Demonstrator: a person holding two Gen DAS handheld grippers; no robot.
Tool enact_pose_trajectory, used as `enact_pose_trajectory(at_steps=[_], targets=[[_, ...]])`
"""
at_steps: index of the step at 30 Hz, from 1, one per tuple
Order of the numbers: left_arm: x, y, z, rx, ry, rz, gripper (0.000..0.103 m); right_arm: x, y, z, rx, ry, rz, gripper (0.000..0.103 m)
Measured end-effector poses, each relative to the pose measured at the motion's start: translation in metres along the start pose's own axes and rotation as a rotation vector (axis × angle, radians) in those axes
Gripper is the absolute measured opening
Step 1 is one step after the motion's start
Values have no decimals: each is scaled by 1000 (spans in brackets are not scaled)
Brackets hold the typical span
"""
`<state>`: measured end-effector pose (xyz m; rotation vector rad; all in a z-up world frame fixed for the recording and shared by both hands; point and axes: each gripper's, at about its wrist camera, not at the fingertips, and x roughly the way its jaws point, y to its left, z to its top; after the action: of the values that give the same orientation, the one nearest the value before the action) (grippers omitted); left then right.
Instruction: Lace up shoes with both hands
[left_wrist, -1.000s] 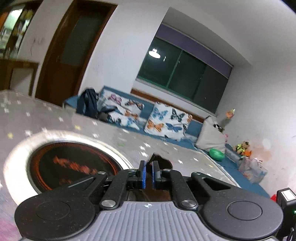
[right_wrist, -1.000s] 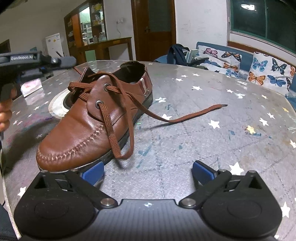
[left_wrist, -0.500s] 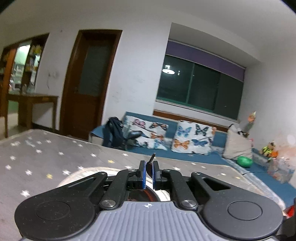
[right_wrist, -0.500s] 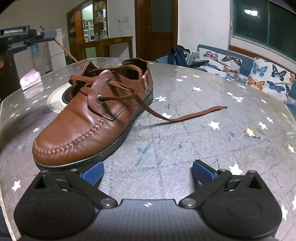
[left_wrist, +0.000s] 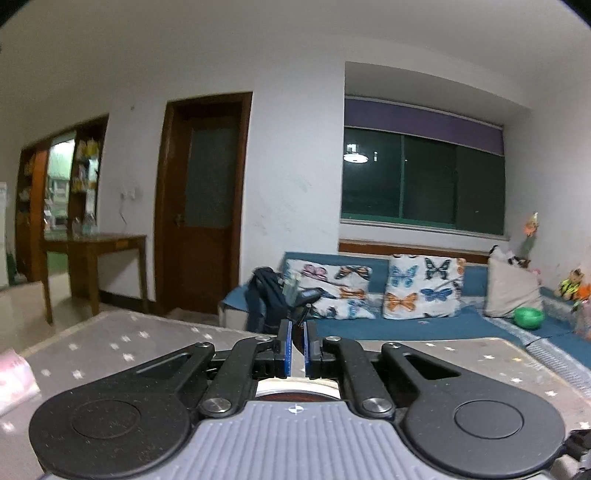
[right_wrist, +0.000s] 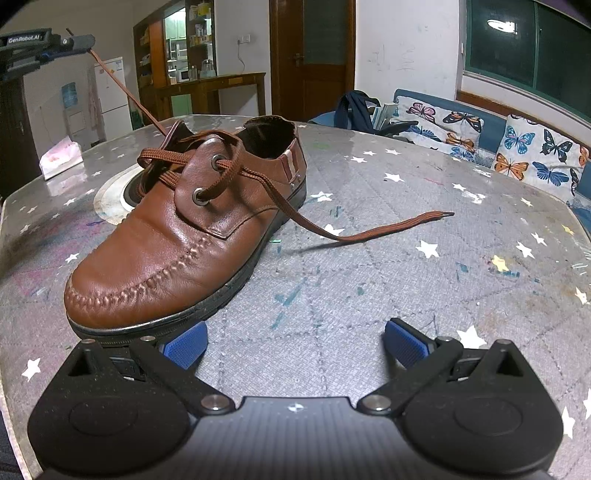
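My left gripper is pinching one lace taut up-left, while my wide-open, empty right gripper sits nearer the loose end, lying crosswise ahead-right.

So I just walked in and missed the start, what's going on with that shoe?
A person is lacing a brown leather shoe on a star-patterned table with two handheld grippers. The left gripper, raised high at the upper left, is shut on one lace end, which runs taut up from the shoe. The right gripper hangs open near the toe, and the other lace end lies loose on the table.
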<state>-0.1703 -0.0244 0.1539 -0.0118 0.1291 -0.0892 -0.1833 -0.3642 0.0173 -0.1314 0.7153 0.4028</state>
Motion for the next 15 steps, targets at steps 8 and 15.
enact_pose_trajectory(at_steps=[8,15], targets=[[-1,-3,14,109,-68,94,6,0,0,0,-2,-1,-2,103],[20,-6,9,175,-37,155,6,0,1,-1,-6,-1,-5,103]])
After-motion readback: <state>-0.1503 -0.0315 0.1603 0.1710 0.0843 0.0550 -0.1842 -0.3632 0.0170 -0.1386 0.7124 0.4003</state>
